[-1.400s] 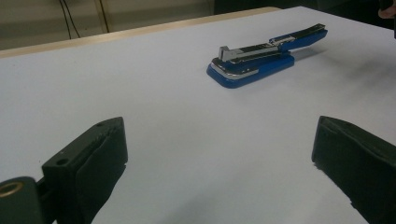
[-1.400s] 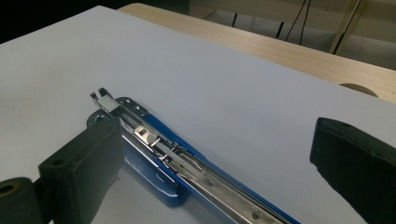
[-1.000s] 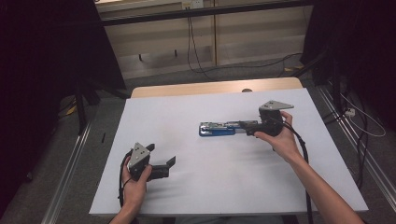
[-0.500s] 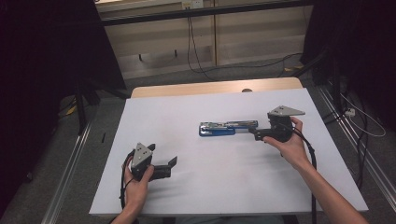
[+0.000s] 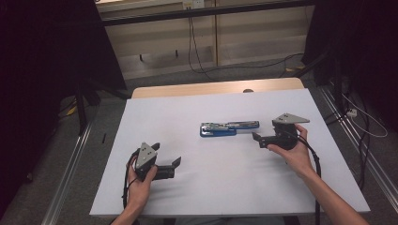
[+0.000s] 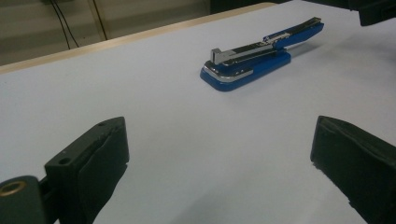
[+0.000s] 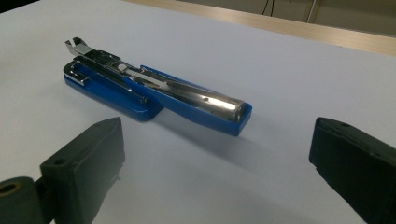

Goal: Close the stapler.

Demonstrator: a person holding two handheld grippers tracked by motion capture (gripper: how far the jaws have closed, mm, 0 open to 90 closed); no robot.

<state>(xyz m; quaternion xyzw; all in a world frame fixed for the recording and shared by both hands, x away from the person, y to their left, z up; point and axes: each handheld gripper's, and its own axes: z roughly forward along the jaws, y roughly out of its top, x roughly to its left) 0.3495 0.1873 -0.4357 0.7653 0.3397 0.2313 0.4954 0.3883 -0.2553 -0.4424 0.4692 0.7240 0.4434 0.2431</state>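
1. white table in a dim room, cables along the back wall.
2. right gripper, jaws apart and empty, just beside the blue stapler at mid-table.
3. left gripper, jaws apart, well away.
4. we judge the stapler stiff, fairly heavy, with slick metal on top; grip across the blue sides near the rear end.

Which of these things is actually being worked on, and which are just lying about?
In the job:
blue stapler, opened out flat on the table
right gripper, open, closest to it
left gripper, open, farther off

Lying about:
white table
cables on the floor
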